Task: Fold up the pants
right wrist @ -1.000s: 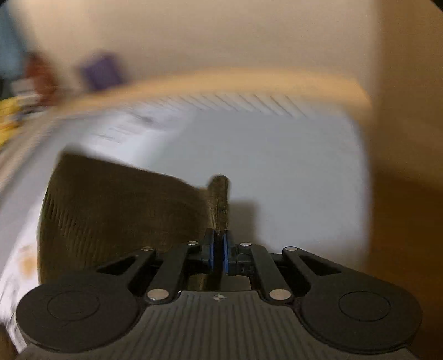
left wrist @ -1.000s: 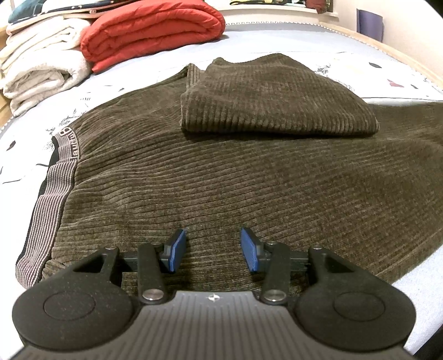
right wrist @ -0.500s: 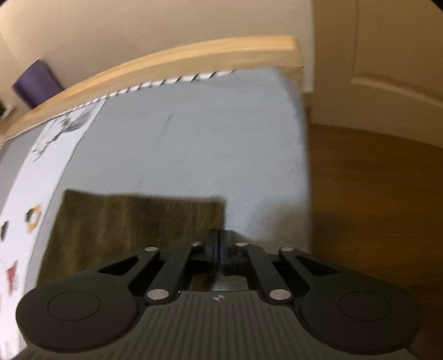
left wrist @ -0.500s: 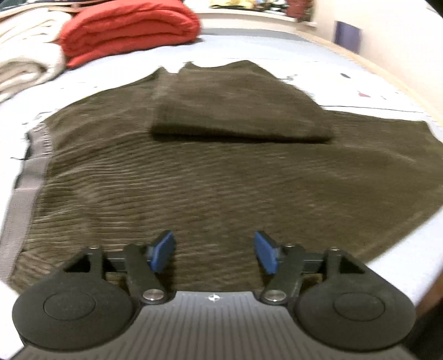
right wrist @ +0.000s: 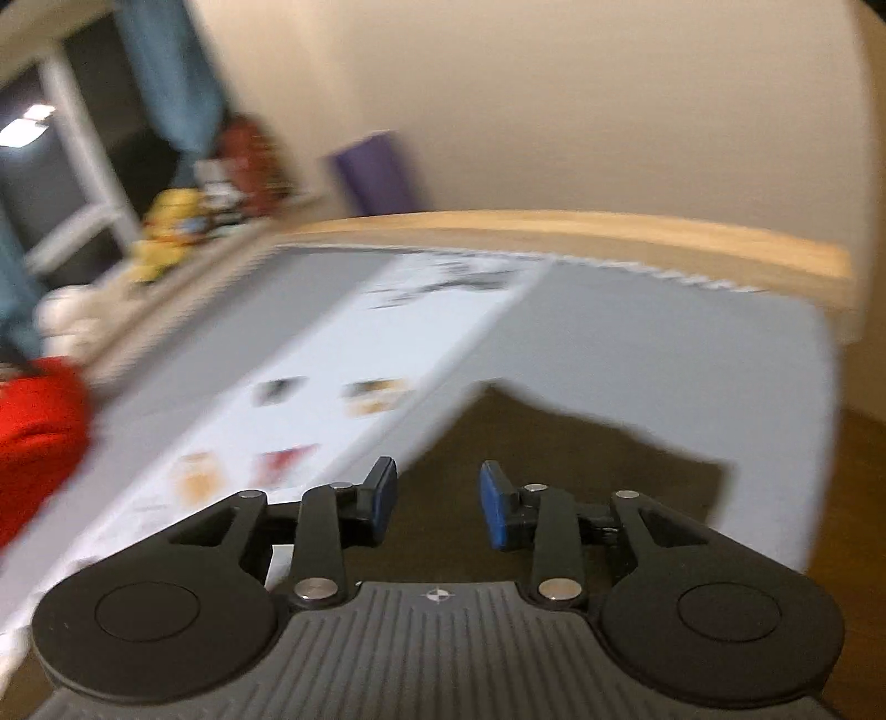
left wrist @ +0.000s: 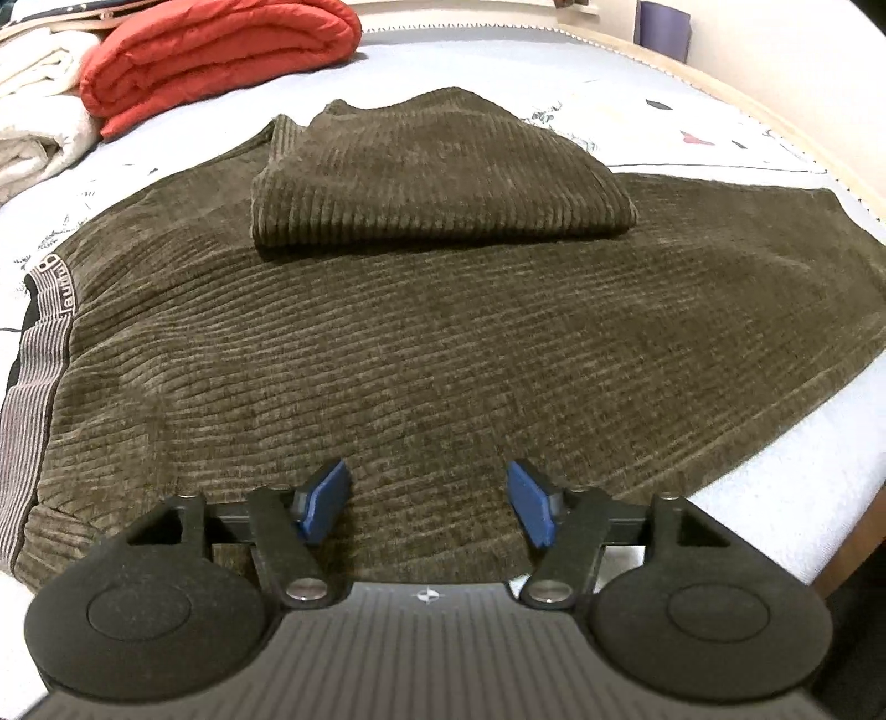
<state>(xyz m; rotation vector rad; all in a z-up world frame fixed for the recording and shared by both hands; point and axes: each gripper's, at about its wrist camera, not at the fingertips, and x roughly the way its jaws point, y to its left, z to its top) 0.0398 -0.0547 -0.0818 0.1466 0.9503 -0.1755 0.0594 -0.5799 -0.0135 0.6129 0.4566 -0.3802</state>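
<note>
From my left-hand camera, the brown corduroy pants (left wrist: 443,343) lie spread flat across the bed (left wrist: 775,144), waistband (left wrist: 39,354) off to the left, and one part is already doubled over into a thick slab (left wrist: 432,183) on the far half, which I judge to be a leg brought back over the body so the next fold has a shorter length to carry. My left tongs (left wrist: 429,504) hover low over the near edge of the cloth, blue pads spread wide with nothing between them; they have just been opening, and I read that as readying to bite the near hem. The red quilt (left wrist: 216,50) and the pale folded blankets (left wrist: 39,127) sit well apart at the far left, out of the way of the folding. Over to the right-hand camera, and it is heavily blurred: my right tongs (right wrist: 437,504) stand partly apart, having just opened, and nothing is pinched between the pads. Below and beyond them the leg end (right wrist: 554,459) of the pants lies flat near the bed's corner, with the wooden bed frame (right wrist: 609,238) behind. To my eye that end is laid down and freed so it stays square.
</note>
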